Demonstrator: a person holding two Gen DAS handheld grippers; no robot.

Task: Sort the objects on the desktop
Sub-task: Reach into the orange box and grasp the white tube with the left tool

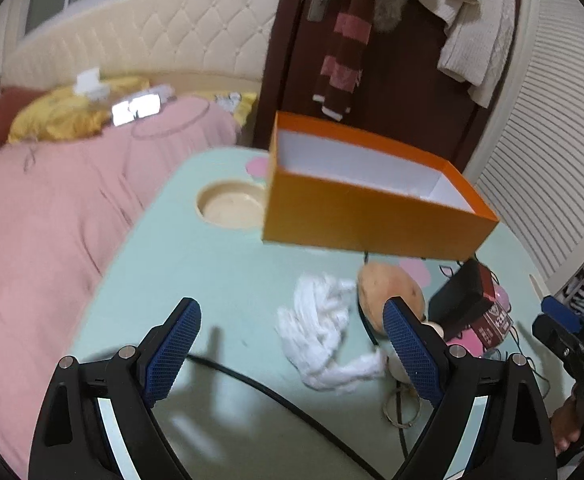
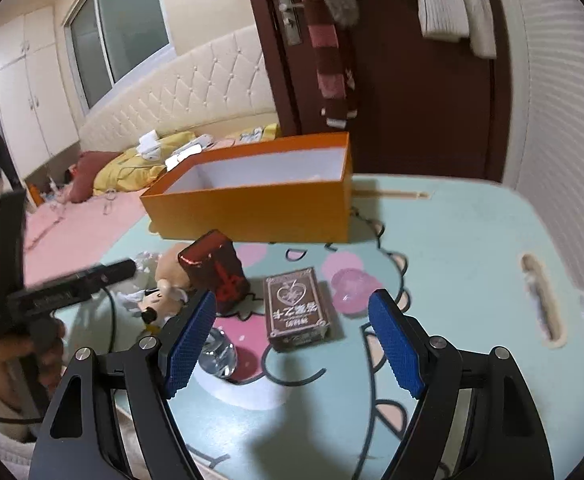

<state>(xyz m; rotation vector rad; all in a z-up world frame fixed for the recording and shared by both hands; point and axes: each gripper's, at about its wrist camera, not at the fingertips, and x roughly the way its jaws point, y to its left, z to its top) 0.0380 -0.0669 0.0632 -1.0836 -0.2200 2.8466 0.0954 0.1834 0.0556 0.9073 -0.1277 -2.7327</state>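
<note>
Since the orange box (image 2: 252, 216) looks empty, nothing's been sorted yet; card pack (image 2: 297, 308), plush (image 1: 391, 292), tissue (image 1: 319, 332) are left, both grippers (image 1: 292, 356) (image 2: 292, 344) held open.

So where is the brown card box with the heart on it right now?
In the right wrist view the brown card box lies flat on the table, ahead between the open fingers, with the dark red box on its left and the pink heart on its right.

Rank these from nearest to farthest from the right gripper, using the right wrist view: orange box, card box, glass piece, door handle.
1. Glass piece, beside the right gripper's left finger.
2. Card box, just ahead, between the jaws' lines.
3. Orange box, farther back on the table.
4. Door handle, far behind, high on the door.
</note>
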